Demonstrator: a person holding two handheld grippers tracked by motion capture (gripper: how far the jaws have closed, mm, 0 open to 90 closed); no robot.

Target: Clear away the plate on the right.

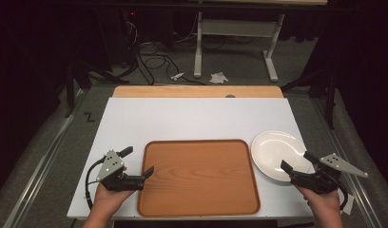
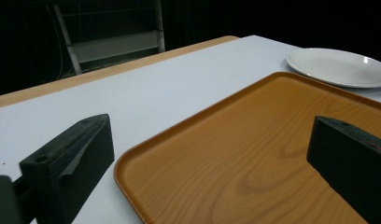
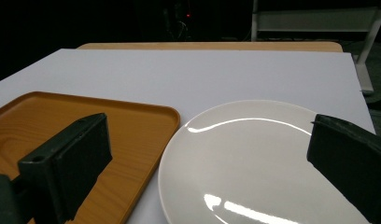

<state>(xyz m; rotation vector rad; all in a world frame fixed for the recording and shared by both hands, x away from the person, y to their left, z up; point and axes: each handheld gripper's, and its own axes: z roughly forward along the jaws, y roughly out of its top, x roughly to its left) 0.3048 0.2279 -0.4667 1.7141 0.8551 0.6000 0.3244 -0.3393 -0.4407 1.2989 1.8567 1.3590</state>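
Tray near edge cut off in both gripper views, left claw spread astride its rim, right claw spread over plate

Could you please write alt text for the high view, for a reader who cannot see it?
A person's two hands each hold an open black gripper over a white table: the left gripper at the left edge of an empty wooden tray, the right gripper over the near rim of an empty white plate beside the tray.

White plate between spread fingers, wooden tray just beside.
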